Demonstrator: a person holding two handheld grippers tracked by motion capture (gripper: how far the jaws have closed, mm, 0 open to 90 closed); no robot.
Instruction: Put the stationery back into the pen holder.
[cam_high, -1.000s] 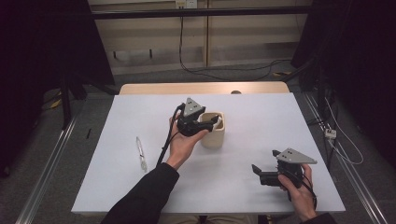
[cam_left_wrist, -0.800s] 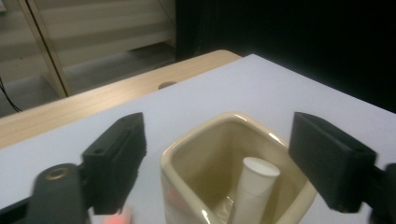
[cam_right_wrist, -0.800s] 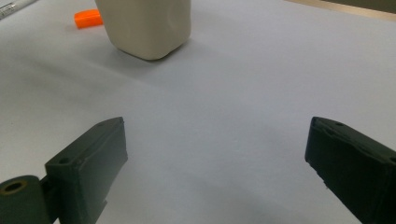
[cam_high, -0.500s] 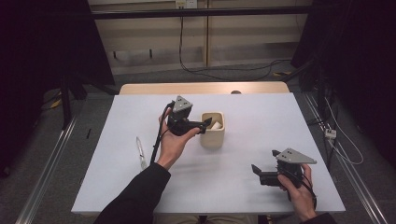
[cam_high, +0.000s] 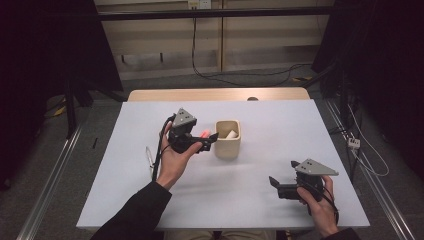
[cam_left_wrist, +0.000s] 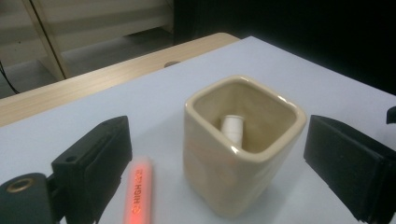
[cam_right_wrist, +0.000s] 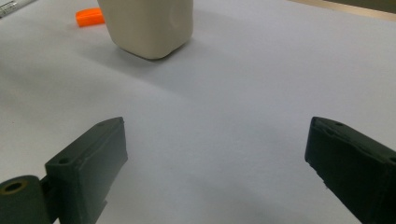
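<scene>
The left gripper (cam_high: 206, 141) is hovering beside the beige cup (cam_high: 227, 139), fingers released; an orange marker (cam_left_wrist: 138, 190) is lying between them. The right gripper (cam_high: 280, 185) is resting near the tabletop (cam_high: 280, 125) edge, fingers spread.

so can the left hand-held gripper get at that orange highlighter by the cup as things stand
Probably yes. The left hand-held gripper is open, and the orange highlighter lies flat on the table beside the beige cup, just inside one jaw. The cup stands close, so it may get nudged.

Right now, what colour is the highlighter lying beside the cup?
Orange highlighter, lying beside the cream cup; clearest in the left gripper view.
</scene>
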